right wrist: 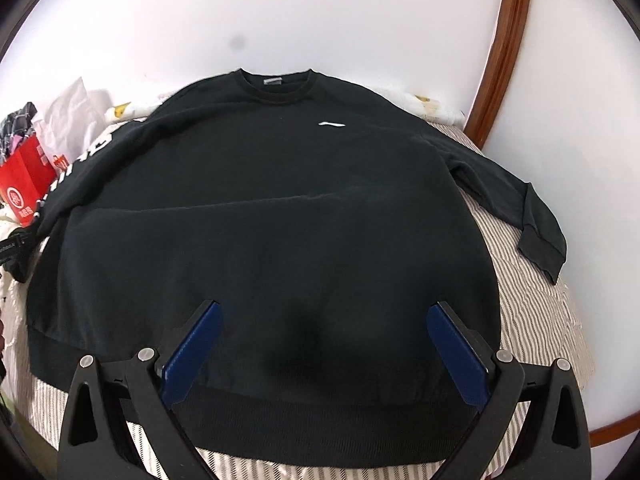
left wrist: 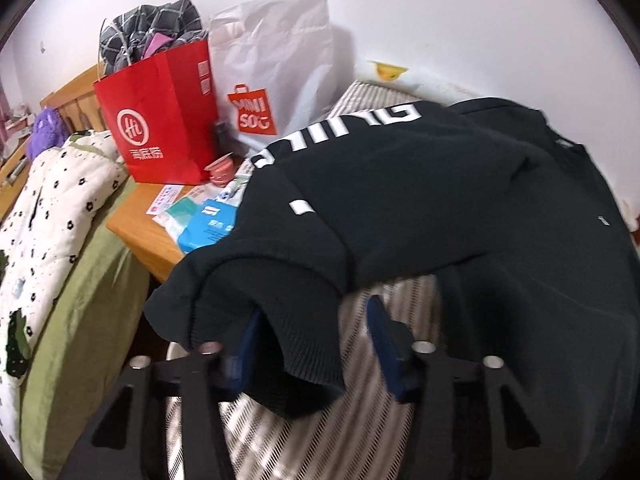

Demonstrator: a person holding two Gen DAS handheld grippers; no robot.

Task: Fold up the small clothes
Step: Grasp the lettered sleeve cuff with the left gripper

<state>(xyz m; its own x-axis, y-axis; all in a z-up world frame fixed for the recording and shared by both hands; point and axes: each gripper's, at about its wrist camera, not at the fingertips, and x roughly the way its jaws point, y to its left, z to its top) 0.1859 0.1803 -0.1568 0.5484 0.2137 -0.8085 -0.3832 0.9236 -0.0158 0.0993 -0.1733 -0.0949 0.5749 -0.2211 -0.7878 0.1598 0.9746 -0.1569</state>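
A black sweatshirt (right wrist: 280,208) lies face up on a striped bed cover (right wrist: 536,320), its right sleeve (right wrist: 516,208) spread out. Its left sleeve (left wrist: 360,184), with white letters, is lifted. In the left wrist view the ribbed cuff (left wrist: 296,344) drapes between the blue pads of my left gripper (left wrist: 316,316); the jaws stand apart and the cloth hangs over the left pad (left wrist: 248,340). My right gripper (right wrist: 324,320) is wide open above the sweatshirt's lower front, holding nothing.
A wooden bedside table (left wrist: 140,220) holds a red paper bag (left wrist: 160,120), a white Miniso bag (left wrist: 276,72), a pink cup (left wrist: 222,168) and packets (left wrist: 200,220). A dotted quilt (left wrist: 52,200) lies at the left. A white wall and a wooden door frame (right wrist: 500,52) stand behind.
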